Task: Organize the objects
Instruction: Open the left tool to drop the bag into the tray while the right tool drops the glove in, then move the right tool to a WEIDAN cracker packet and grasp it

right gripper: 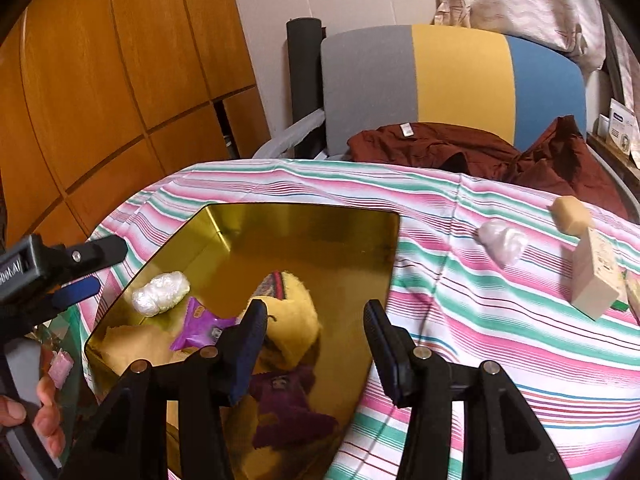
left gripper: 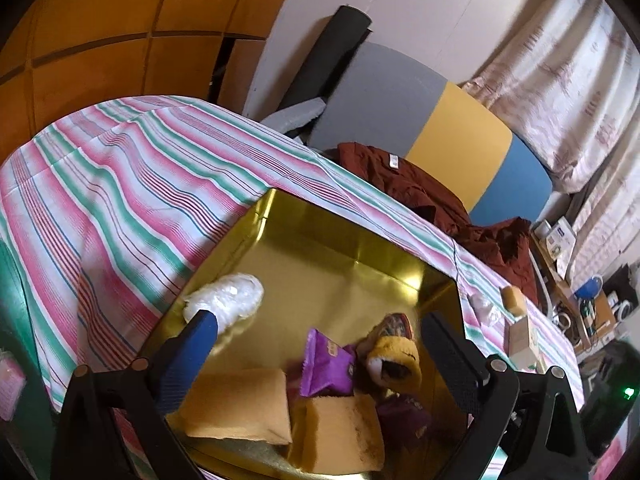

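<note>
A gold tray (left gripper: 340, 248) (right gripper: 320, 232) lies on the striped tablecloth (left gripper: 120, 184). In it are a white wrapped bundle (left gripper: 230, 294) (right gripper: 160, 293), a purple packet (left gripper: 326, 364) (right gripper: 198, 326), a yellow plush item (left gripper: 396, 362) (right gripper: 294, 316) and tan sponges (left gripper: 240, 404). My left gripper (left gripper: 320, 332) (right gripper: 96, 270) hangs open over the tray's left side, its blue finger beside the bundle. My right gripper (right gripper: 314, 316) is open above the tray's near right part, with the plush item just past its left finger and not pressed.
Right of the tray on the cloth lie a second wrapped bundle (right gripper: 502, 242), a tan sponge (right gripper: 570, 210) and a cream box (right gripper: 596, 276). A maroon garment (right gripper: 460, 148) lies before a grey, yellow and blue chair back (right gripper: 452, 76). Wooden cabinets (right gripper: 100, 80) stand left.
</note>
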Available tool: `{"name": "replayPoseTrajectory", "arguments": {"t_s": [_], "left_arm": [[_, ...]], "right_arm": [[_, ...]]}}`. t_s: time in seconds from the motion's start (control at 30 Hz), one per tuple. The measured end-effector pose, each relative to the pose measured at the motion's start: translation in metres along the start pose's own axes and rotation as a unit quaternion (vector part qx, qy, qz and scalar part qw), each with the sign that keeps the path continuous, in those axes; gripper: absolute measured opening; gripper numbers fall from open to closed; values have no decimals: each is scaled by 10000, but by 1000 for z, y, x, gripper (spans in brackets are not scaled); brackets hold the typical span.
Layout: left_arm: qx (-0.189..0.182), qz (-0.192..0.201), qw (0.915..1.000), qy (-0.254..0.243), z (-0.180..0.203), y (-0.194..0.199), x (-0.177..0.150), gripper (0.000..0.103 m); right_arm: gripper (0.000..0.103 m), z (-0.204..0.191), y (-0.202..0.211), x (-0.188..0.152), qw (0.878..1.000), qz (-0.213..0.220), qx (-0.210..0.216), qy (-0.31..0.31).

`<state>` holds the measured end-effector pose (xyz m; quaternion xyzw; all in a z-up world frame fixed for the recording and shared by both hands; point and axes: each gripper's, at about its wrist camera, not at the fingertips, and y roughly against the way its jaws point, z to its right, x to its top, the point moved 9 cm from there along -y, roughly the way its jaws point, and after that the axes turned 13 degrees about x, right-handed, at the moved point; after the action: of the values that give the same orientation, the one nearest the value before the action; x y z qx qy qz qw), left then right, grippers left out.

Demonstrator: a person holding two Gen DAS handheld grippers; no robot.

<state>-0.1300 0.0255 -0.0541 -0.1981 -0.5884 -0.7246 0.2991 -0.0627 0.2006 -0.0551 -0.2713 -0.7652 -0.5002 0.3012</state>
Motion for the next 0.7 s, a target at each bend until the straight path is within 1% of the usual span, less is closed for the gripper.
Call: {"name": "replayPoseTrajectory", "arguments": {"t_s": [0.2, 0.4, 0.5, 0.6, 0.7], "left_arm": [[-197, -82, 9993, -321, 23, 1, -14, 103], [-434, -172, 9965, -697, 50, 5, -31, 103], [-597, -188, 9936, -943, 66, 9, -43, 103], [-820, -201, 9886, -1250, 86, 15, -58, 103], [-960, -204, 9844, -1460, 99, 19, -71, 103]], "right_arm": [[51, 24, 16, -6, 9996, 75, -251, -117], [51, 58, 34, -15, 9979, 119, -516, -361], [51, 76, 42, -22, 9966, 105, -653, -488], [51, 92, 49, -31, 9952, 85, -775, -594], [51, 108, 56, -42, 9936, 55, -892, -692]]}}
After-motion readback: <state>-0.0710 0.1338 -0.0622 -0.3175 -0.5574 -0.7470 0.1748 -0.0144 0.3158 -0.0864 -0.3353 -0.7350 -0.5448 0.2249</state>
